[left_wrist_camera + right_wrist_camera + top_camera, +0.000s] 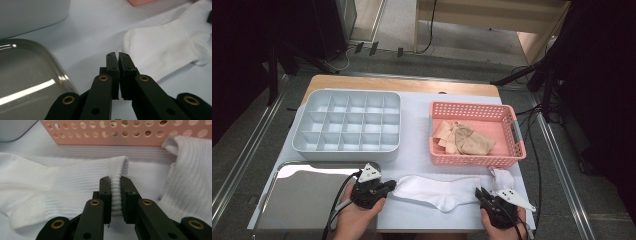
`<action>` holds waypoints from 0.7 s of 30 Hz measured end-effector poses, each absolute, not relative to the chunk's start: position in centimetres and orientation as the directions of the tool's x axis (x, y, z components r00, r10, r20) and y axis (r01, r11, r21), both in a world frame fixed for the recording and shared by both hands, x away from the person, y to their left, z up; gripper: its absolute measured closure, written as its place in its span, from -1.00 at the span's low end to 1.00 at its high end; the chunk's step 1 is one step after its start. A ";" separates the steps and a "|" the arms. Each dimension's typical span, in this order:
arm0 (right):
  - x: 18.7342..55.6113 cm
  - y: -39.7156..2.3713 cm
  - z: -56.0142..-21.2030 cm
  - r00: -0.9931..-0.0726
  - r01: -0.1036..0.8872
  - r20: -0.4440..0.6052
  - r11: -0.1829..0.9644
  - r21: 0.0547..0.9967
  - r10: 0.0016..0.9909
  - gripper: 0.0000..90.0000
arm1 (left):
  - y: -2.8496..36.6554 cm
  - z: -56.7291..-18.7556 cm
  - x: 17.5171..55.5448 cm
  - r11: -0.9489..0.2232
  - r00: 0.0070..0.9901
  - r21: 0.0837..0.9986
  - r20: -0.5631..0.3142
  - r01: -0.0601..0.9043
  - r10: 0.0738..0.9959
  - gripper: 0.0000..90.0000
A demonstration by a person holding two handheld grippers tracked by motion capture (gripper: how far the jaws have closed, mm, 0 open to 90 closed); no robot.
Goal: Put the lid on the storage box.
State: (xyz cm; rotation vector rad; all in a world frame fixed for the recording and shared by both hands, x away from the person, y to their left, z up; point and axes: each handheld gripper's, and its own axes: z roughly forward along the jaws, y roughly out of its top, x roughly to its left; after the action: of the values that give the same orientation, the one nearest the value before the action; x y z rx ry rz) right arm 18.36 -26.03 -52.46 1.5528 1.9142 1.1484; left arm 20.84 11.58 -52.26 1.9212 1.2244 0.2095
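Step in hand: laying out the white sock on the table, with the cuff end gripped and the toe end not yet taken, as I judge it.
Right hand-held gripper: clamped on the ribbed cuff of the white sock; in the right gripper view the cuff fold is squeezed between the two black jaws.
Left hand-held gripper: jaws together with nothing between them; in the left gripper view they point at the toe end, which lies just ahead and slightly to one side, not touching.
How to do it well: part the left jaws before moving in, take the toe end at its very edge so both layers are caught, keep the right grip steady on the cuff, and pull only enough to flatten the fabric; too deep a bite would bunch it.
Risk: the closed left jaws could push the toe and wrinkle it rather than grasp it.
Where the sock is: on the white table cover at the near edge, between the two hands, in front of the pink basket and right of the metal tray.
How the sock looks: plain white, short, soft knit, ribbed at the cuff, smoother at the foot, lying flat with the heel bulging toward the person.
Nearby: a second white sock lies just beside the cuff; beige fabric sits in the basket; the grey divided organiser stands empty.
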 end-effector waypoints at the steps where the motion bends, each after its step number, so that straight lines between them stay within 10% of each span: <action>1: 18.5 -26.1 -52.5 -0.291 0.591 0.158 0.047 0.805 0.944 0.81 | 11.6 -52.3 20.8 -0.183 0.507 0.714 -0.269 0.675 0.819 0.98; 21: 18.0 -26.7 -53.1 -0.198 0.613 0.214 -0.050 0.788 0.957 0.43 | 10.8 -51.4 21.1 -0.096 0.509 0.747 -0.348 0.658 0.787 0.12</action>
State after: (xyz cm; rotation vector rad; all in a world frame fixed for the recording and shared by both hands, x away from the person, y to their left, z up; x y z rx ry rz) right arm 17.99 -26.67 -53.09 1.6618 1.8262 1.1386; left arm 21.14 10.83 -51.37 1.8136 1.2071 0.1719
